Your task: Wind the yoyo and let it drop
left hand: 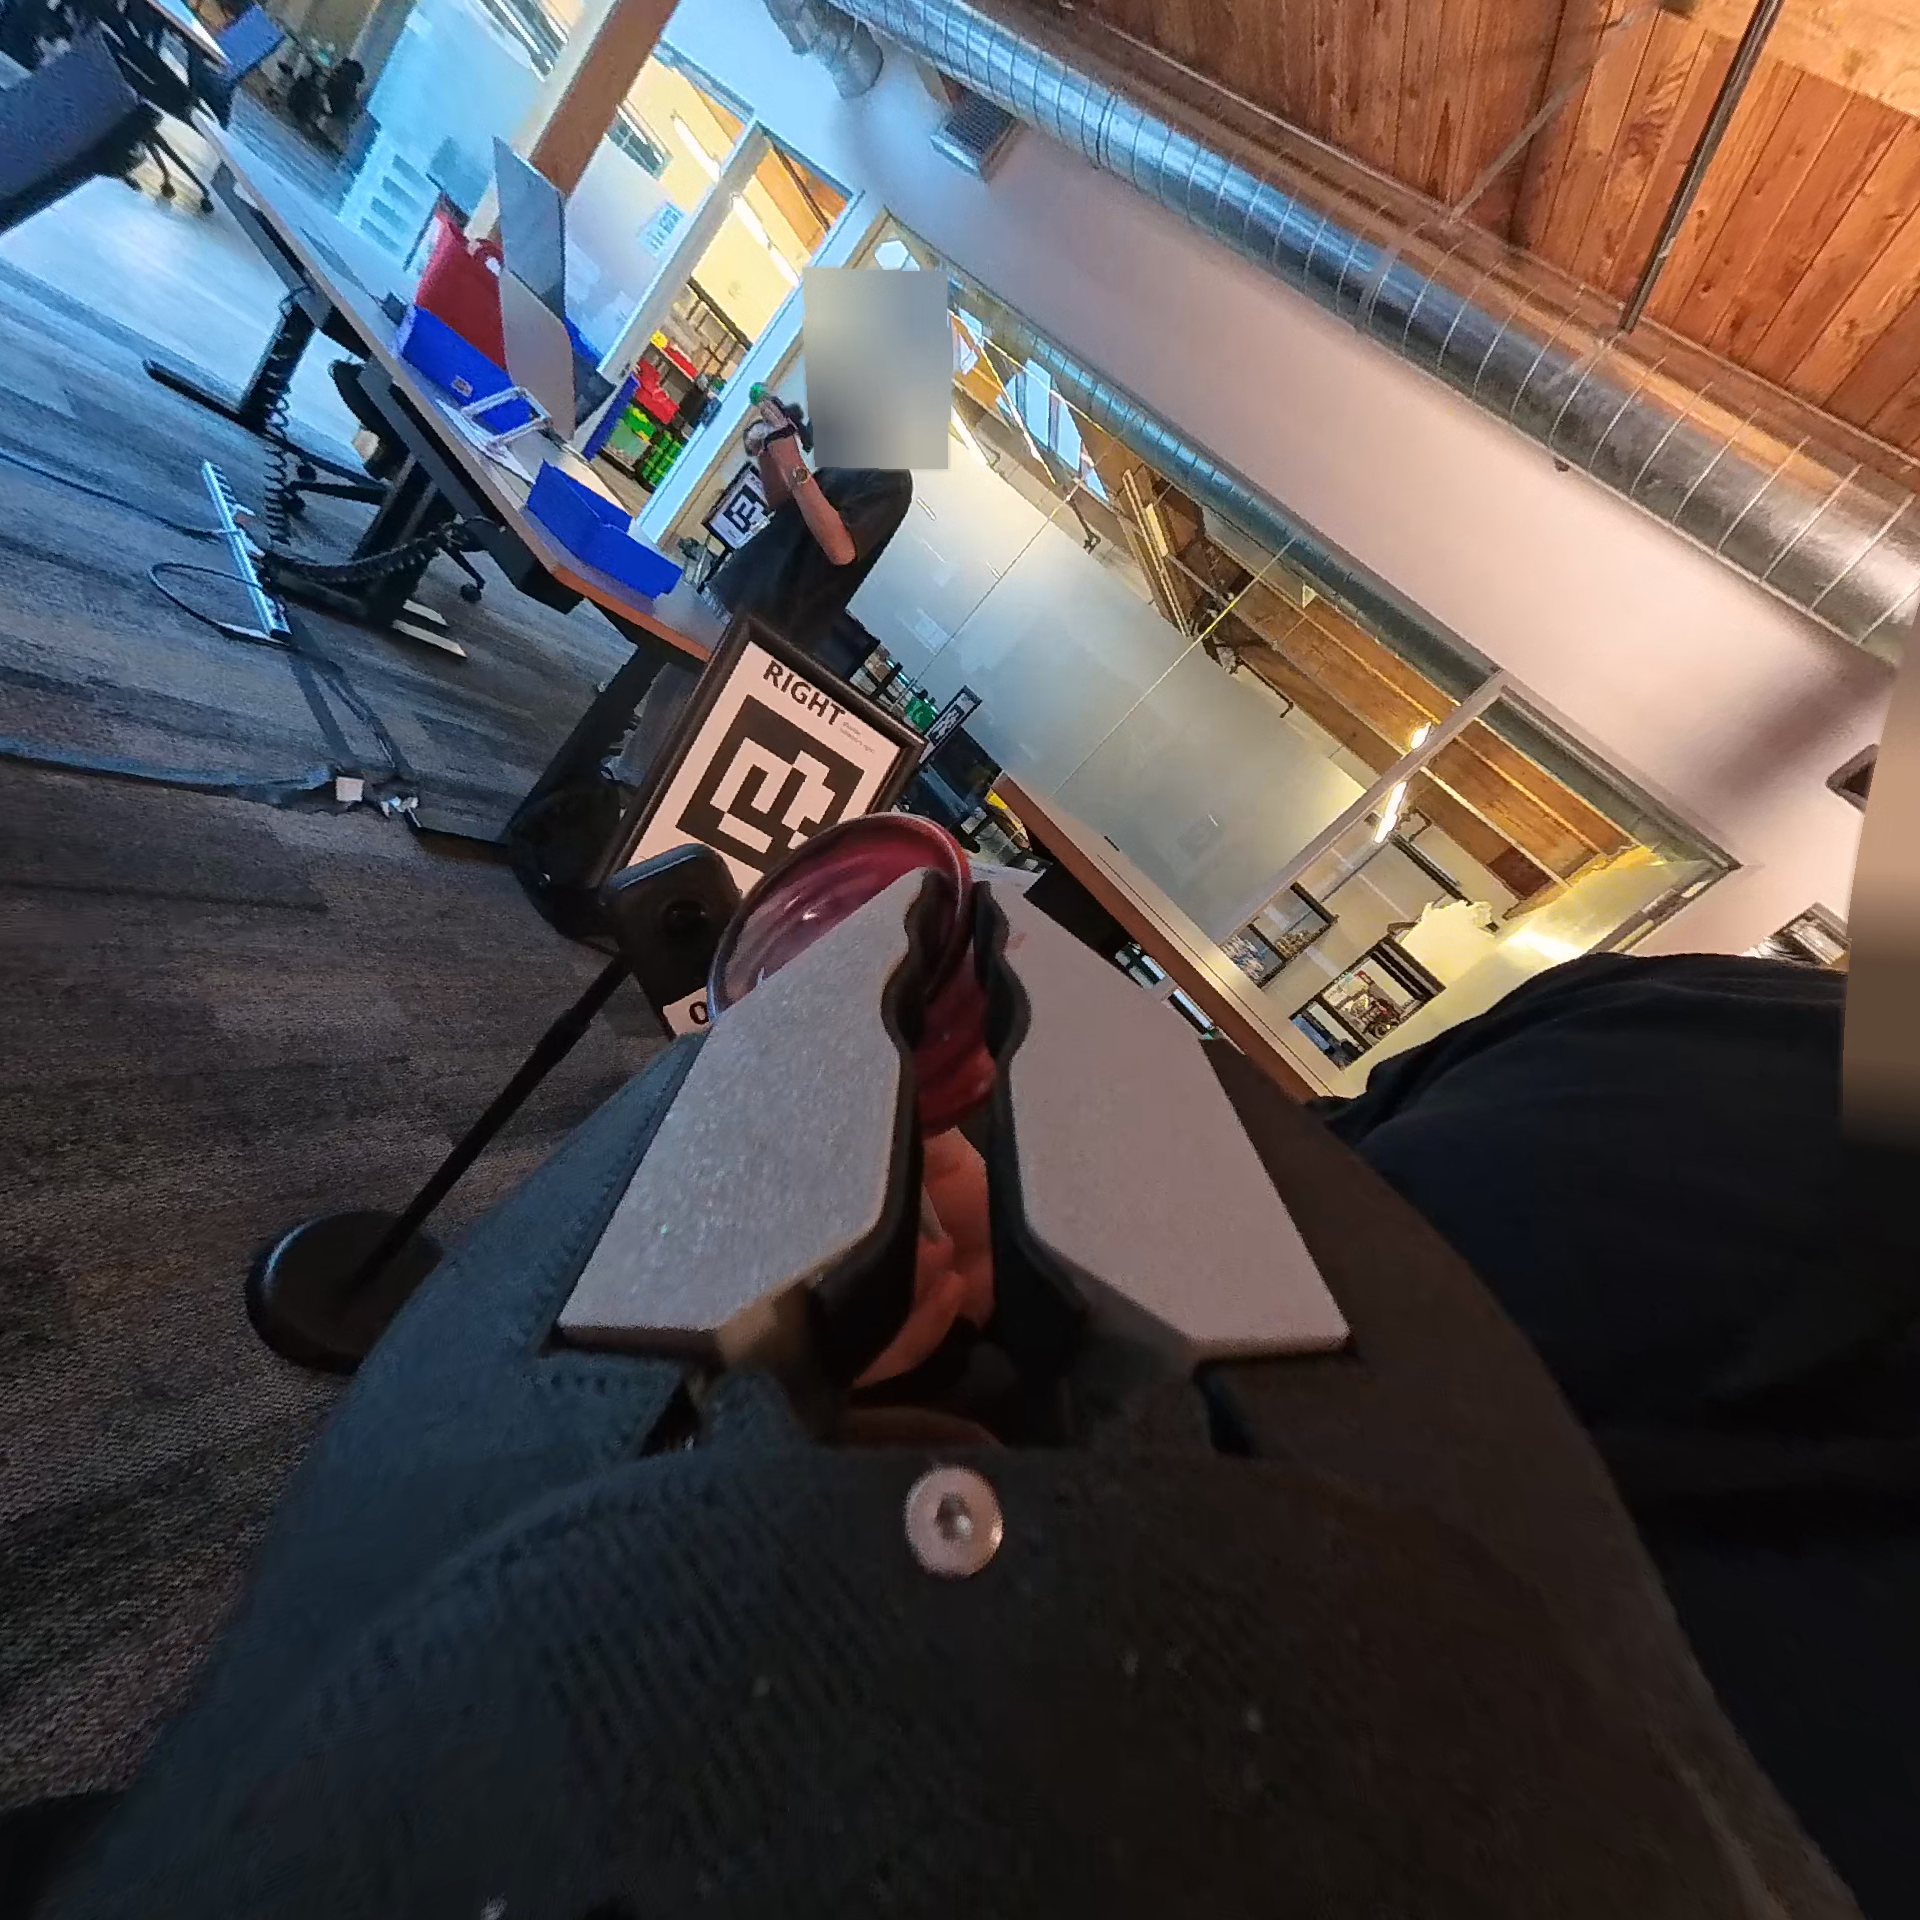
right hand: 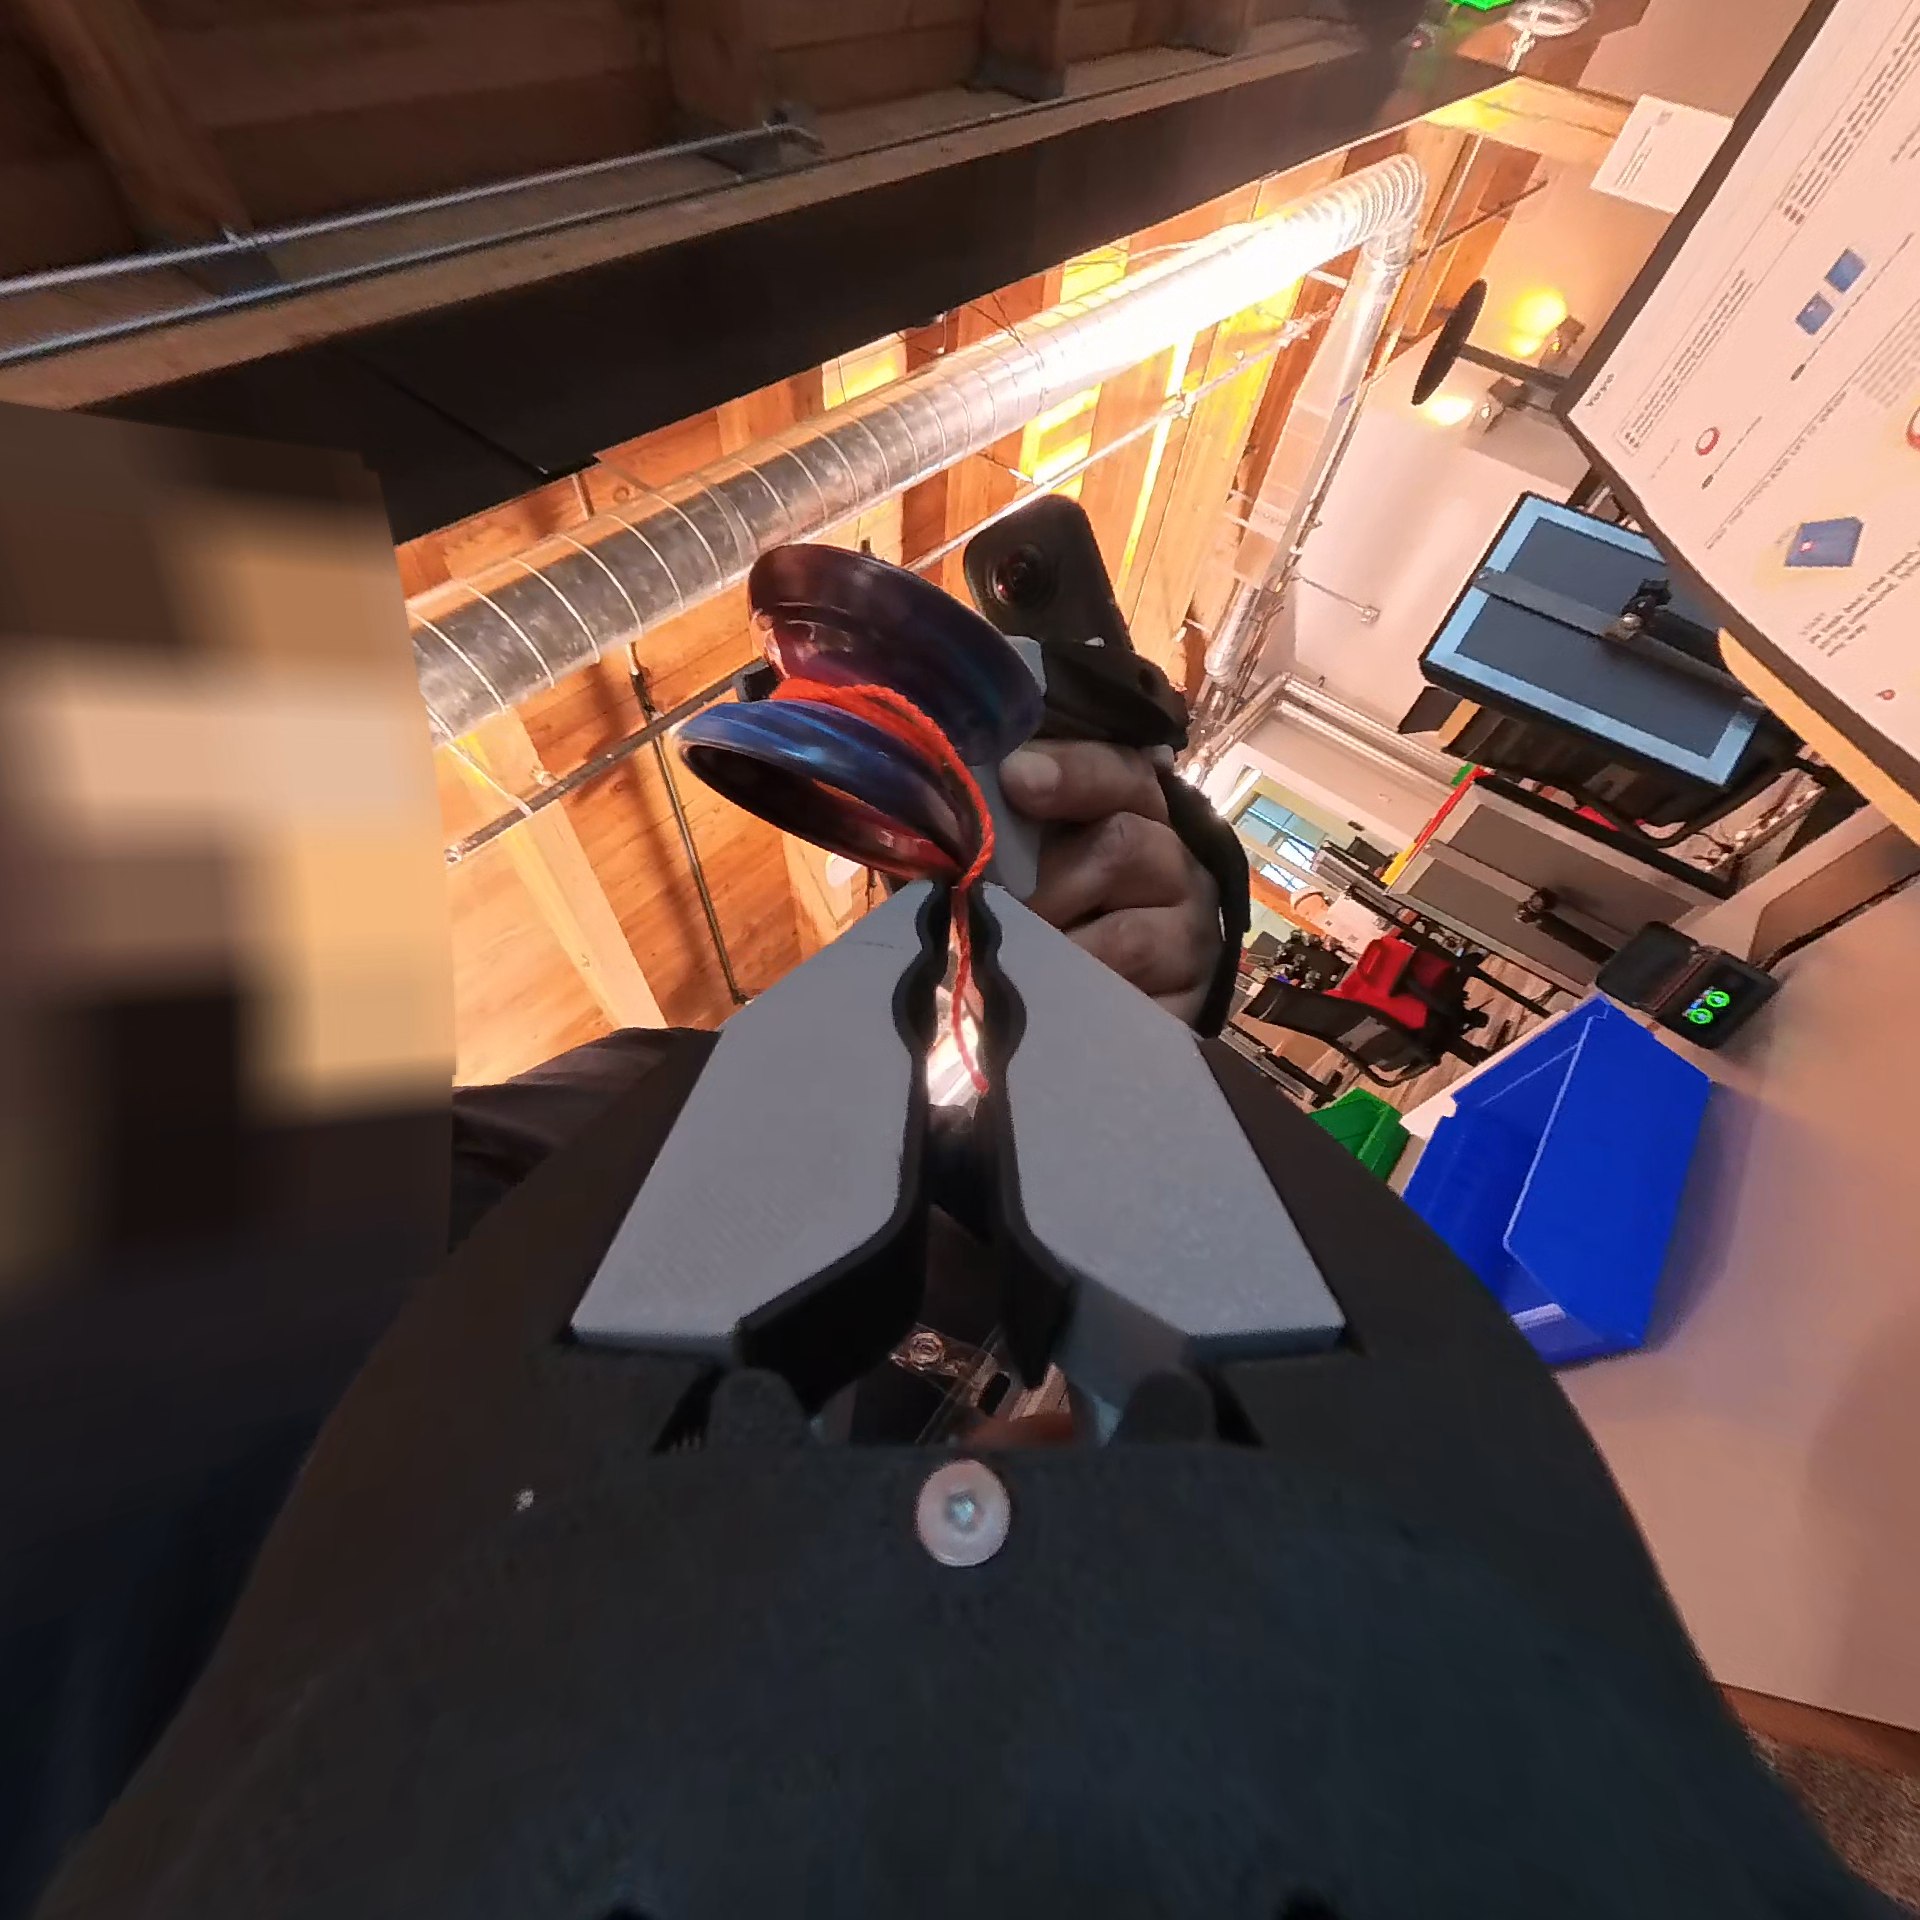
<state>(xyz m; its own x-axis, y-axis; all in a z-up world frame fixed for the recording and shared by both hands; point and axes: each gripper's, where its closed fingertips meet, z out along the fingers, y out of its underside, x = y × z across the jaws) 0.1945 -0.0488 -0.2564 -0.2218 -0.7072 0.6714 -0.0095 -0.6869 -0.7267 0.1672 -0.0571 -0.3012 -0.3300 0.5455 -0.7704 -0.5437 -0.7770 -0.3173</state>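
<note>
Item: yoyo (right hand: 862, 727), red and blue, raised in mid-air well above the bench (right hand: 1766, 1351).
Left gripper (left hand: 961, 935): closed on one half of the yoyo, the rim pinched between its fingers.
Right gripper (right hand: 958, 914): closed on the red string (right hand: 961, 977), just beside the yoyo.
Step, judged: winding nearly done, string looped in the groove.
Next, judged: left gripper lets go; right gripper keeps the string.

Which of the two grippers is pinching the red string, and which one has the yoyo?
The right gripper pinches the red string between its fingers. The left gripper clamps one half of the yoyo instead.
</note>
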